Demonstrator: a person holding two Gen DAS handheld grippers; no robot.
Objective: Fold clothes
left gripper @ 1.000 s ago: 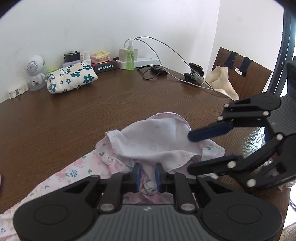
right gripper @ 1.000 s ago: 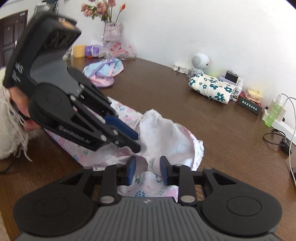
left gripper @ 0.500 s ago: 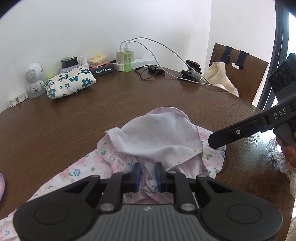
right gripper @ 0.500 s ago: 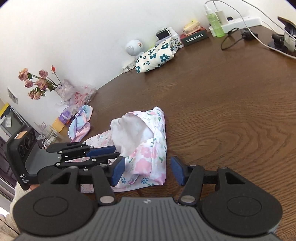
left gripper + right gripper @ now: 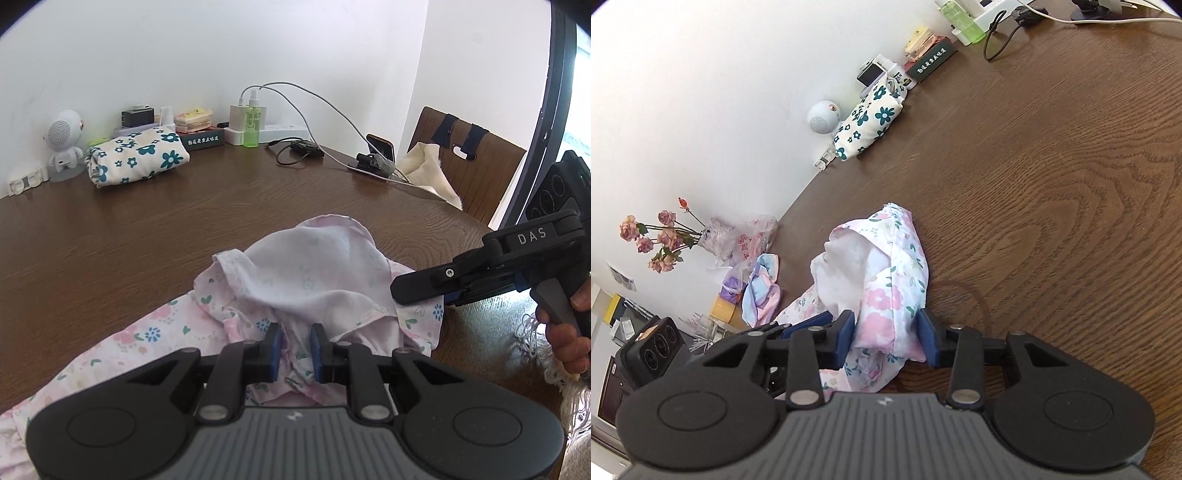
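A pink floral garment (image 5: 314,280) lies bunched on the brown table, its pale inner side turned up. It also shows in the right wrist view (image 5: 886,280). My left gripper (image 5: 296,345) is shut on a fold of its near edge. My right gripper (image 5: 886,334) is open, with the garment's right end between its fingers; it does not pinch the cloth. The right gripper's body (image 5: 480,273) shows at the right of the left wrist view, by the garment's right edge.
A folded white cloth with teal flowers (image 5: 136,153) lies at the back by the wall, beside a small white speaker (image 5: 64,142), boxes, a green bottle (image 5: 251,123), cables and a phone stand (image 5: 376,157). A chair (image 5: 465,166) stands at the right. Flowers and other clothes (image 5: 762,291) lie at the far left.
My right gripper has opened, swung to the garment's right end and tilted; its fingers now straddle that end. My left gripper has kept its hold and stayed nearly still.
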